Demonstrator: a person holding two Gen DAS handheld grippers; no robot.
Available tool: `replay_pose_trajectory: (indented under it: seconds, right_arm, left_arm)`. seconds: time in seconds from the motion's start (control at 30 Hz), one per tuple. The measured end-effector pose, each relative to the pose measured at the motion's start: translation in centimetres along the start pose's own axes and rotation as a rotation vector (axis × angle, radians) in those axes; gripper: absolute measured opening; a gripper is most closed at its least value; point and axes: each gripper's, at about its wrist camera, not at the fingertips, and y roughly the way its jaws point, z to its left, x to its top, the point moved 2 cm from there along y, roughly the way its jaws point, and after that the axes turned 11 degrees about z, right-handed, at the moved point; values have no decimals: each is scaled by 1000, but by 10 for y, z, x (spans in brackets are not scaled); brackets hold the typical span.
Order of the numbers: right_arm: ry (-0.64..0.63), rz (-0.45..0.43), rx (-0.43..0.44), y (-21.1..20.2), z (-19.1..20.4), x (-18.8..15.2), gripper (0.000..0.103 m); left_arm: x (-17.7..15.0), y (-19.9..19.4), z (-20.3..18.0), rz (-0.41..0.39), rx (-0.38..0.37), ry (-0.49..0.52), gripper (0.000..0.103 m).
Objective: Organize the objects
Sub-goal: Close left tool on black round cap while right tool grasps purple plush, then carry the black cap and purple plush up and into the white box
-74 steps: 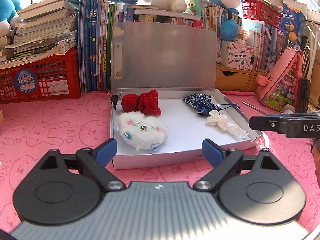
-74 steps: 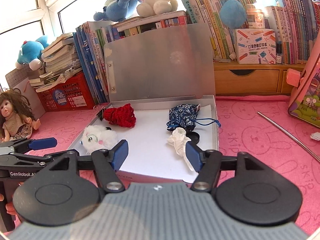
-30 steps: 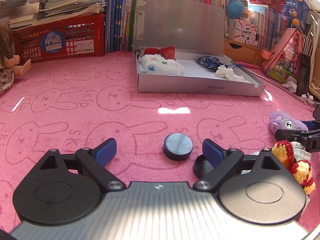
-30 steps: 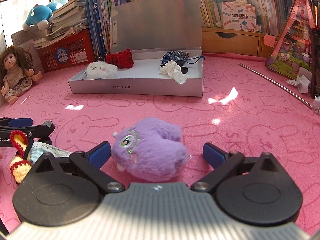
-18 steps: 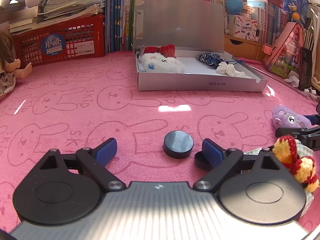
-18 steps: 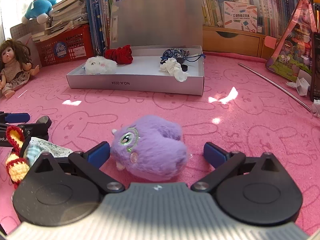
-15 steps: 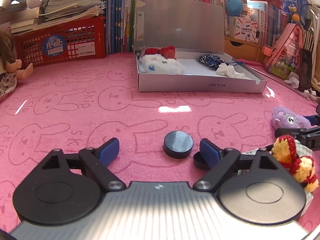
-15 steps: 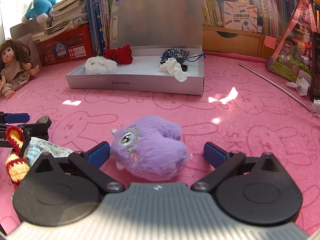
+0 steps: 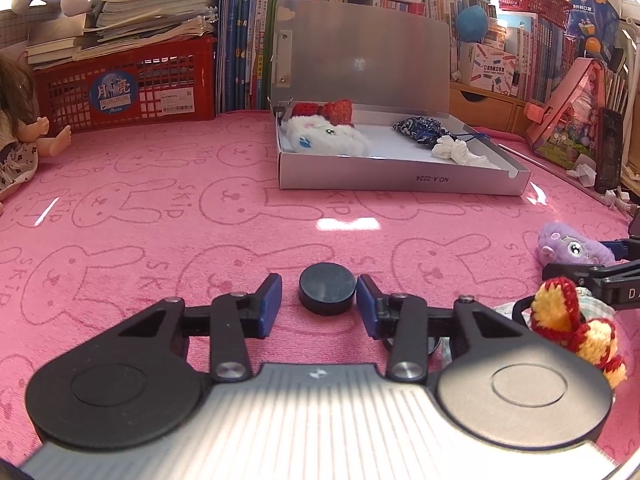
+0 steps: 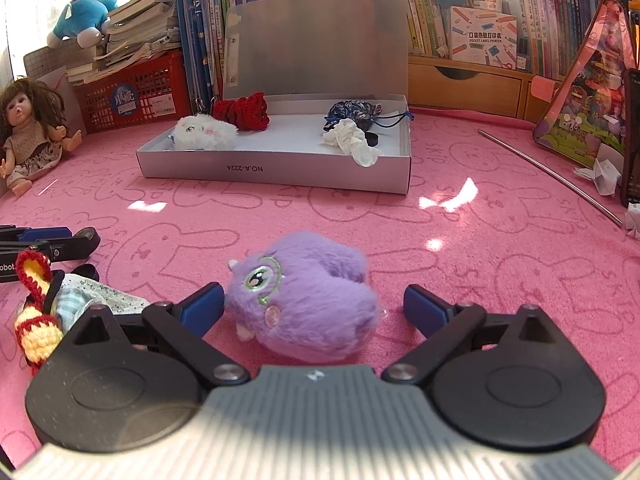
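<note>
While unpinched, black puck [image 9: 327,288] between left tongs [image 9: 318,305].

Since the earliest frames I am no longer hovering over the open silver box [image 9: 400,179]; both grippers sit low over the pink mat, well short of it. My left gripper [image 9: 318,300] has just been closing: its blue pads now stand just beside the black disc [image 9: 327,288], a sliver of mat showing on each side. My right gripper [image 10: 312,306] has been closing slightly around the purple plush [image 10: 308,296], left pad touching fur, right pad apart.
</note>
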Motion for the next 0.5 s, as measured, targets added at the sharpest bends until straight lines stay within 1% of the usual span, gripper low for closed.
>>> replay_pose_trajectory:
  seconds: [0.2,0.27,0.3,0.33,0.37,0.4,0.43,0.5]
  right_arm:
    - [-9,-9,14,-3,3,-1,89]
    - [-11,-7,17,-4,3,-1,84]
    - [-12,-9,16,-4,3,-1,83]
    - [-13,-11,15,-5,3,-1,79]
    - [-12,-12,18,-6,3,0,76]
    - [-9,-15,25,-6,3,0,74]
    - [-6,-19,30,-7,2,0,69]
    - [1,-27,37,-9,2,1,68]
  left_arm:
    - [1,0,-2,3,5,0,46]
    - [1,0,-2,5,1,-2,44]
    - [1,0,-3,6,-1,-3,42]
    - [2,0,-3,7,-1,-4,41]
    - [2,0,-3,6,-3,-5,37]
    - [2,0,-4,6,-3,-6,37]
    - [2,-1,-4,3,-1,-7,37]
    - [3,-1,-5,-1,-2,-6,37]
